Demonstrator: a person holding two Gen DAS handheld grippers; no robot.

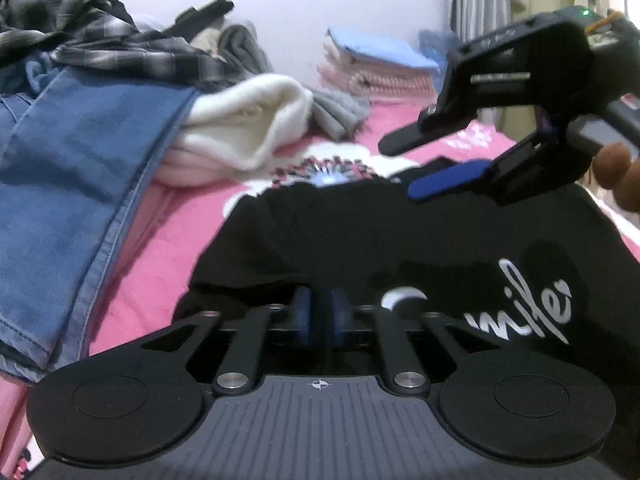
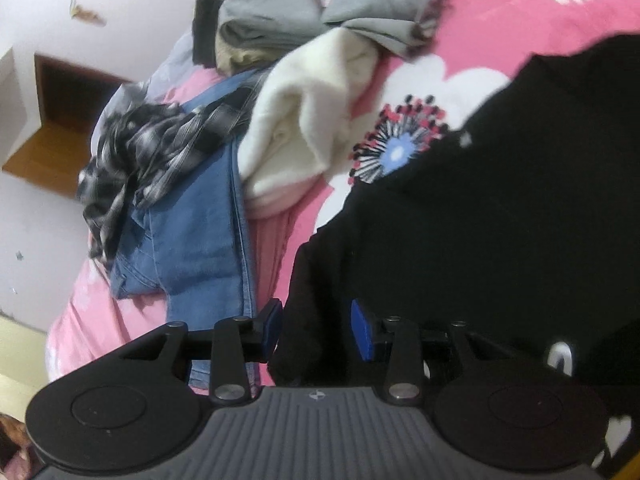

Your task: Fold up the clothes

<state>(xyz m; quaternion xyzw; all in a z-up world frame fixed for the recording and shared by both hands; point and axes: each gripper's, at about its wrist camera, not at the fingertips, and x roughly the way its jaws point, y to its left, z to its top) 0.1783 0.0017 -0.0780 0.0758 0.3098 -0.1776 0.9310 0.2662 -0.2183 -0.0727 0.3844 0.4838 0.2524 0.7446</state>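
The black shirt (image 1: 400,240) lies spread on the pink bed (image 1: 160,248), its white lettering facing up at the near right and its far edge over the flower print in the sheet. My left gripper (image 1: 320,316) sits low at the shirt's near edge; its blue pads look close together, with a slim gap at most, and I cannot tell whether cloth is caught there. My right gripper (image 1: 420,168) hangs above the shirt's far right part with its fingers apart and nothing pinched; in its own view a hanging fold of black cloth passes between the pads (image 2: 362,332) without being pressed. To do this fold well, I judge I should take one edge in each gripper at matching spots, close fully on a single layer, and lift evenly so the lettering side turns in flat. The jeans (image 1: 80,168), the white jumper (image 1: 248,128) and the plaid shirt (image 1: 100,44) crowd the bed's left side, so I would keep clear of them and fold towards the open right.
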